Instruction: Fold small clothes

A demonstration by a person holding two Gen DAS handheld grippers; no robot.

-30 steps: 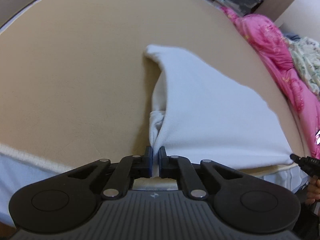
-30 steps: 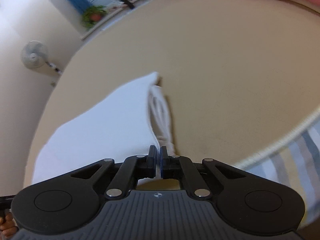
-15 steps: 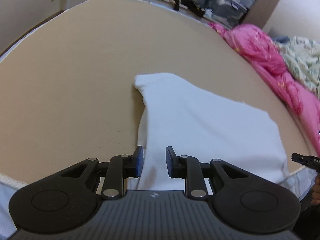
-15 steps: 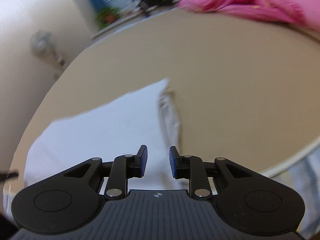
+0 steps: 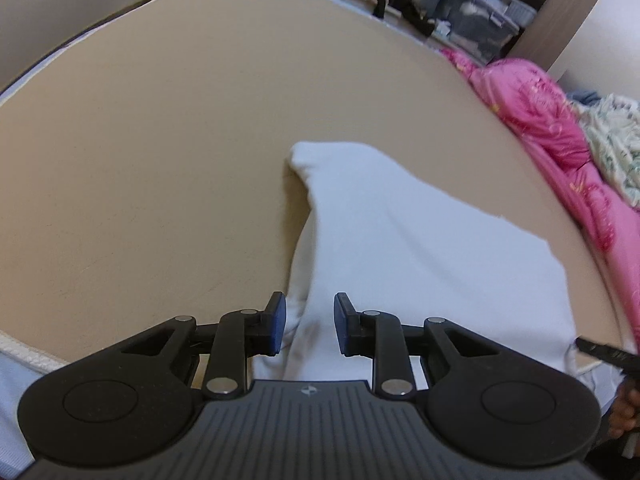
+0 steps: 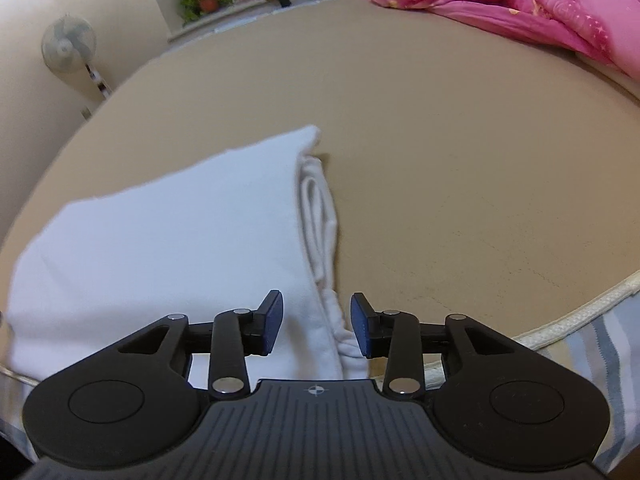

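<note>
Bare tan mattress (image 6: 460,140) – garment (image 6: 168,232) near edge

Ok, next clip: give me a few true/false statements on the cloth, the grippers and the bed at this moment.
1. The white cloth lies folded on the tan bed. True.
2. The left gripper is clamped shut on the cloth. False: its jaws stand apart, having just been opening, with cloth between them but not pinched.
3. The right gripper is open over the cloth's layered edge. True; its jaws have just been opening.
4. The pink blanket covers the cloth. False: it lies apart, at the far side of the bed.
5. A fan stands by the wall. True.
</note>
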